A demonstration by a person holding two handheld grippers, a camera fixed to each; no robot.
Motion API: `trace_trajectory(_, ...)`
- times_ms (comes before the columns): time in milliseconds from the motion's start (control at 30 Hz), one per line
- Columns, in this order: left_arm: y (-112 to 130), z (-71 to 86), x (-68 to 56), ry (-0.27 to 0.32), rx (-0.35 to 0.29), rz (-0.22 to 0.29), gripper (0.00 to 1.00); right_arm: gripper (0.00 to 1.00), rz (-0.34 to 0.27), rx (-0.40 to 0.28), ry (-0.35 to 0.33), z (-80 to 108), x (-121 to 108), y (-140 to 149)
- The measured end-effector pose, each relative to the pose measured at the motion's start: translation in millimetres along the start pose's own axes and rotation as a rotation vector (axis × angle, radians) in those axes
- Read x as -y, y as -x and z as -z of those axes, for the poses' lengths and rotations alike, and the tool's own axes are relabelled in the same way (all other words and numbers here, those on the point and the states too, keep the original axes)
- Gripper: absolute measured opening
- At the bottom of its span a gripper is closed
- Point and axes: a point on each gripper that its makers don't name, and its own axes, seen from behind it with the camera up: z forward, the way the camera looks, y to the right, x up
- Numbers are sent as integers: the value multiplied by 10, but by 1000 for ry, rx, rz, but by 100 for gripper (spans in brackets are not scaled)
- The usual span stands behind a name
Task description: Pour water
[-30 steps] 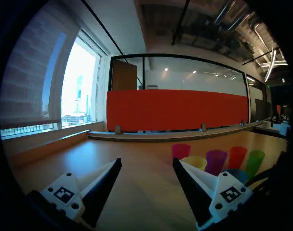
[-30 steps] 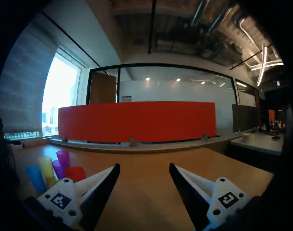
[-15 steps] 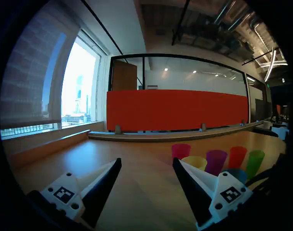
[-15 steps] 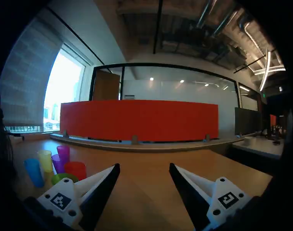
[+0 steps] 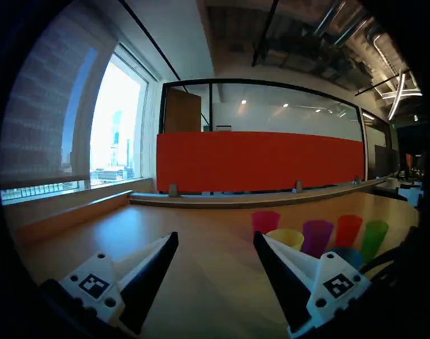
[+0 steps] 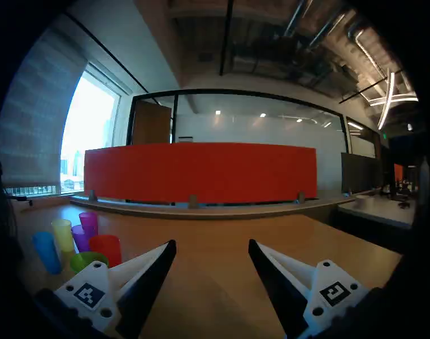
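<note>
Nearest, the left gripper (image 5: 215, 236): two black-and-white fingers spread wide, nothing btwn them, low over a wooden table (image 5: 209, 294). Just beyond its right finger, a tight group of plastic cups stands on the table: blue cup (image 5: 346, 257) closest, partly hidden by the finger, then yellow cup (image 5: 285, 238), purple cup (image 5: 317, 236), green cup (image 5: 374, 237), red cup (image 5: 348, 229) & pink cup (image 5: 265, 221) farthest. Can't tell what the cups hold. The right gripper (image 6: 211, 244) is likewise spread & empty above the table, w/ the cups off to its left. Farther back, a red partition (image 5: 260, 161) runs along the table's far edge, w/ a bright window (image 5: 116, 135) at left.
</note>
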Motion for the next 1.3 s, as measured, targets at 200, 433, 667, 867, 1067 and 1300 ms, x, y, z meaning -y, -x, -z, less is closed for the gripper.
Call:
trace_trajectory(200,0,1,-3,0,0,0,99,99,-1,11,1,-5,-3,9)
trace_trajectory(433,0,-1,-3,0,0,0,99,99,-3,16,2,-9,-2,11)
trace_trajectory(667,-1,4,-4,0,0,0,99,99,-3,16,1,-7,-8,19)
trace_trajectory(867,-2,-2,-5,0,0,0,99,99,-2,16,2,-5,-9,19)
trace_trajectory(1067,-2,-3,-4,0,0,0,99,99,-2,16,2,-3,-10,21)
trace_trajectory(1300,-2,-1,-3,0,0,0,99,99,-3,16,1,0,-9,28)
